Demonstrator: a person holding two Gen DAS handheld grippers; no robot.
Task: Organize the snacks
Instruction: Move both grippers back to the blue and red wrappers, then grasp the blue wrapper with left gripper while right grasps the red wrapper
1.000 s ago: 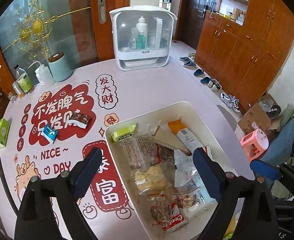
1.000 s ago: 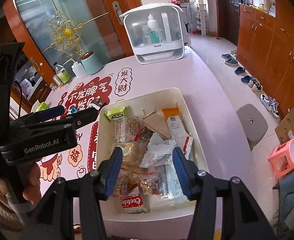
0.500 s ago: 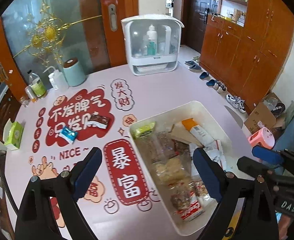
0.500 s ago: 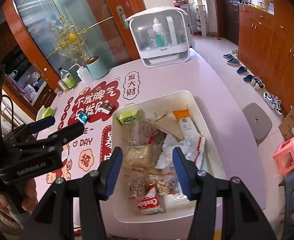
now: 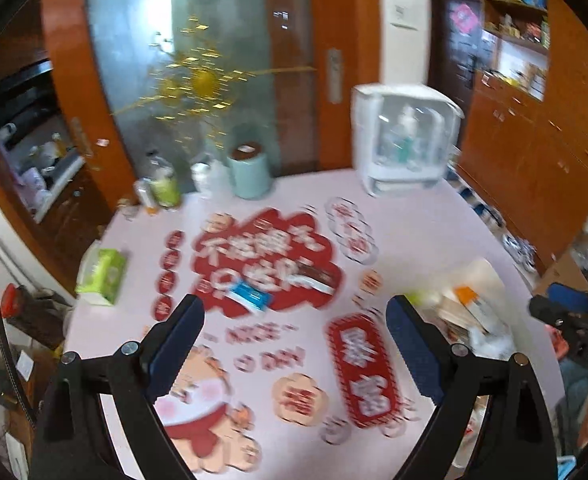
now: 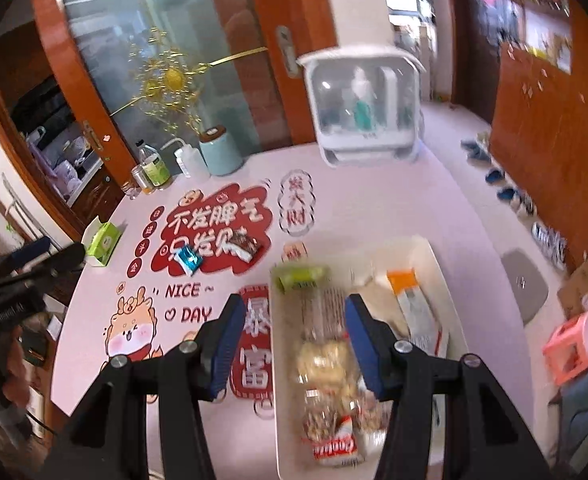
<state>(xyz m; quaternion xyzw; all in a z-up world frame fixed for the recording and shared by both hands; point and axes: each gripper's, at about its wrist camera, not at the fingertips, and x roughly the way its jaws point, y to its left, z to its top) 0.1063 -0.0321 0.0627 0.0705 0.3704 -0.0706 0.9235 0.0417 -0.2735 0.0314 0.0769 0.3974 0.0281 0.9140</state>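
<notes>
The table mat [image 6: 374, 208] is pale pink with red-and-white cartoon lettering. On it lie a blue snack packet [image 6: 188, 259] and a dark brown one with white ends [image 6: 244, 245]. The tray [image 6: 434, 256] is cream. At centre left, the tissue box [image 6: 103, 239] is green and white.

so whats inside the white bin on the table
The white bin holds piled snack packets: a green packet, an orange-topped pouch, a red cookie pack. Lower layers are covered.
</notes>
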